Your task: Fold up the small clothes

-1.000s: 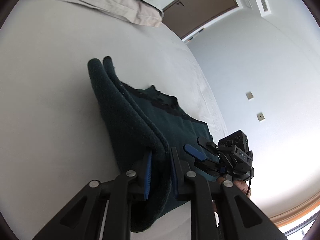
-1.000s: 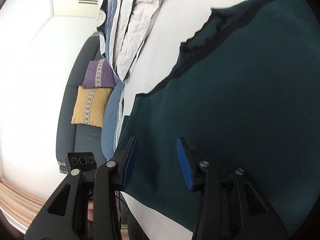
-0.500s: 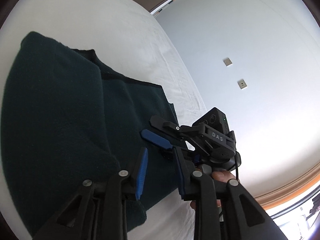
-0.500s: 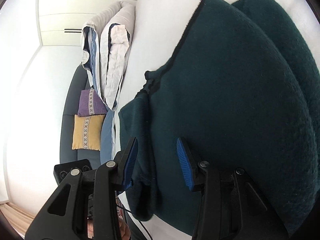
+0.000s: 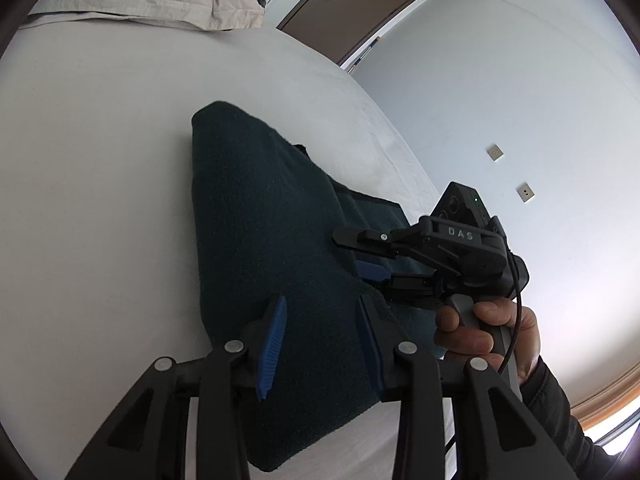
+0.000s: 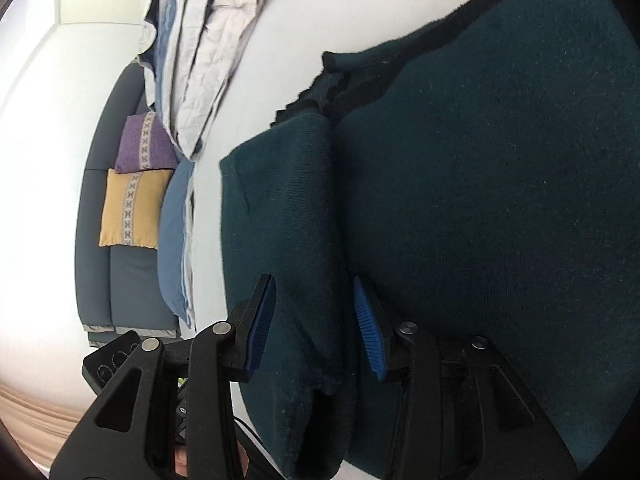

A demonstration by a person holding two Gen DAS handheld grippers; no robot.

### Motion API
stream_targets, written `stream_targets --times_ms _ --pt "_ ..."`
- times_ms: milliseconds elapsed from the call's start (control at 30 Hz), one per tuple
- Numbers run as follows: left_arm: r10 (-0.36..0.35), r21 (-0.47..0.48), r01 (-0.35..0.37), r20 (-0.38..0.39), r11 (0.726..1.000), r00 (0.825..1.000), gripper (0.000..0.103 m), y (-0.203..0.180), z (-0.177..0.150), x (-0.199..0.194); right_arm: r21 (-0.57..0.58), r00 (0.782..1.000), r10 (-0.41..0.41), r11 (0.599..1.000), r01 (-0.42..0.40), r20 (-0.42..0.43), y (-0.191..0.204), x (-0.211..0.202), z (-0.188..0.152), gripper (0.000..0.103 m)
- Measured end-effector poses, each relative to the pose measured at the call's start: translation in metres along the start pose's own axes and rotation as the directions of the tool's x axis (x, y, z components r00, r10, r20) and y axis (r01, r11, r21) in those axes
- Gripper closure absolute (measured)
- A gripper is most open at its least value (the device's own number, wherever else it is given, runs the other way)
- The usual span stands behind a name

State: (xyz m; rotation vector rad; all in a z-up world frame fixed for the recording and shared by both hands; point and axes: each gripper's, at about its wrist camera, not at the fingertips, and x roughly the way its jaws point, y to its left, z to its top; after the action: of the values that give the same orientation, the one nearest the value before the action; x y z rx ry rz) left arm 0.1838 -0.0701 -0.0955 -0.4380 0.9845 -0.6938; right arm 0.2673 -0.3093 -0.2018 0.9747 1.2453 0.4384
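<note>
A dark teal knit garment (image 5: 264, 232) lies folded on the white bed (image 5: 92, 152). My left gripper (image 5: 320, 320) is open, its blue pads apart just above the garment's near edge. My right gripper (image 5: 360, 256) shows in the left wrist view, held by a hand, open over the garment's right side. In the right wrist view the garment (image 6: 480, 200) fills most of the frame, with a folded flap (image 6: 280, 220) on the left. The right gripper (image 6: 314, 312) is open with the flap's edge between its pads, not pinched.
Folded grey bedding (image 5: 152, 0) lies at the far end of the bed, also in the right wrist view (image 6: 208, 48). A grey sofa with a purple cushion (image 6: 144, 144) and a yellow cushion (image 6: 132, 208) stands beside the bed. A brown door (image 5: 356, 4) is behind.
My left gripper let go of the garment's folded edge and drew back; its jaws opened. The garment now lies folded over. The right gripper stayed open and shifted over the fold.
</note>
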Motion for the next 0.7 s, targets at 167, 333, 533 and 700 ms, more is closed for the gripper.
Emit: stream_targets --times_ms 167,333,533,700 --pt "-0.001 -0.044 0.000 -0.019 0.999 1.000 0.074 0.019 -0.007 0.011 -0.034 0.998 0.001 0.999 -0.003 -0.055 0.013 0.009 -0.008 0.063" --pt "-0.024 -0.070 0.024 -0.012 0.997 1.000 0.077 0.028 -0.012 0.010 -0.058 0.996 -0.012 0.998 0.007 -0.086 0.023 0.022 -0.009 0.063" --pt "-0.004 -0.047 0.003 -0.016 0.999 1.000 0.074 0.017 -0.017 0.008 -0.105 0.994 -0.101 0.990 0.095 -0.045 0.027 0.018 -0.011 0.090" --pt "-0.032 0.012 0.032 -0.030 0.999 0.999 0.059 -0.021 -0.008 0.018 -0.136 0.992 -0.125 0.983 0.124 0.006 0.025 -0.022 -0.010 0.092"
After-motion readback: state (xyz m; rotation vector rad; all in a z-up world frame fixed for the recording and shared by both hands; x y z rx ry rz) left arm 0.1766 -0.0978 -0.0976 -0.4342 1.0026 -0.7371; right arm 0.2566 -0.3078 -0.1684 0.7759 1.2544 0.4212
